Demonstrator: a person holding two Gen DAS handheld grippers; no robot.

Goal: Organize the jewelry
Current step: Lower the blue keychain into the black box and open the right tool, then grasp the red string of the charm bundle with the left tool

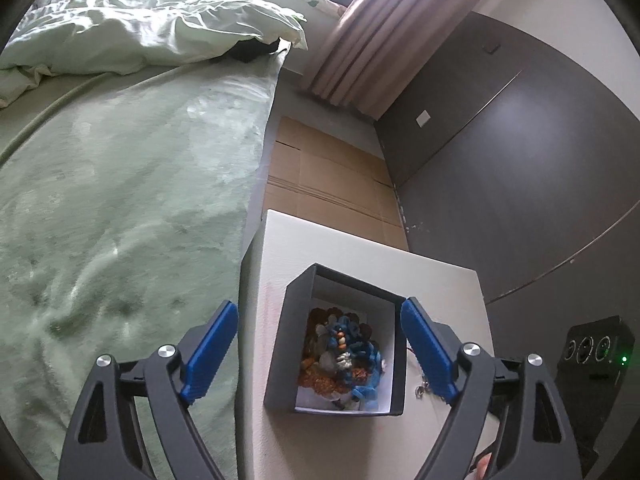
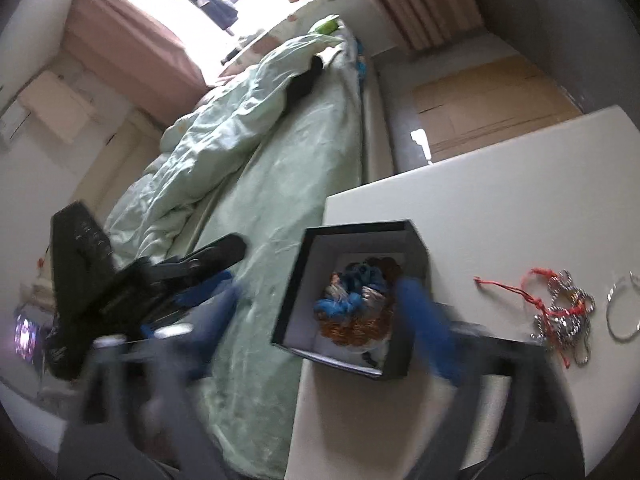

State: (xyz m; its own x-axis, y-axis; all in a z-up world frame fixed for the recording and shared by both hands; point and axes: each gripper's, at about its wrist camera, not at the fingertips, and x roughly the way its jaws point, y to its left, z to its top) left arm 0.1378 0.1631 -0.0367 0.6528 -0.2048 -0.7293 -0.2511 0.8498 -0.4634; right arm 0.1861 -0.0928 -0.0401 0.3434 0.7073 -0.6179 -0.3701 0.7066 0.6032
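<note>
A black box (image 1: pixel 297 292) with a white lining stands at the near left corner of the white table (image 1: pixel 352 248). A heap of blue, orange and grey beaded jewelry (image 1: pixel 340 352) lies inside it. My left gripper (image 1: pixel 320 354) is open, its blue pads on either side of the box and apart from its walls. In the right wrist view my right gripper (image 2: pixel 320 328) is blurred and open above the same box (image 2: pixel 360 230), holding nothing. A red cord tangled with silver chains (image 2: pixel 560 312) and a silver bangle (image 2: pixel 620 312) lie on the table (image 2: pixel 520 184) to the right. The left gripper (image 2: pixel 224 268) shows at the left.
A bed with a green blanket (image 1: pixel 120 200) and a crumpled pale quilt (image 1: pixel 140 28) runs along the table's left edge. Flattened cardboard (image 1: pixel 328 176) covers the floor beyond. A dark wardrobe front (image 1: pixel 520 152) stands at the right, and a black device with a green light (image 1: pixel 596 352) beside the table.
</note>
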